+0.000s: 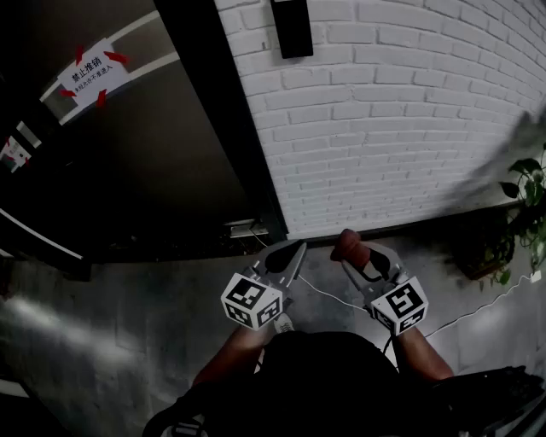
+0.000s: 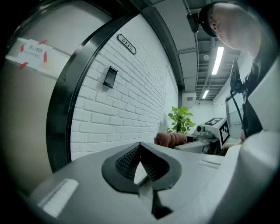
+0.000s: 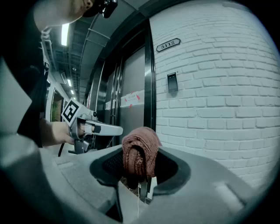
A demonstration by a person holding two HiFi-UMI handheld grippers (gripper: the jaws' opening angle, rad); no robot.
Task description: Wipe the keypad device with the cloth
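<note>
The keypad device [image 1: 293,26] is a small black box high on the white brick wall; it also shows as the keypad device [image 2: 110,77] and the keypad device [image 3: 172,82] in the two gripper views. My right gripper [image 1: 350,253] is shut on a bunched reddish-brown cloth [image 1: 348,245], held low, well below the device. In the right gripper view the cloth [image 3: 140,154] bulges up between the jaws. My left gripper [image 1: 298,251] hangs beside it, a little to the left, jaws closed together with nothing in them [image 2: 140,148].
A dark door [image 1: 153,162] with a taped paper notice [image 1: 90,75] stands left of the wall, behind a black frame [image 1: 226,119]. A leafy plant [image 1: 529,205] grows at the right. A white cable [image 1: 337,299] trails over the grey floor. A number plate [image 3: 168,44] hangs above the device.
</note>
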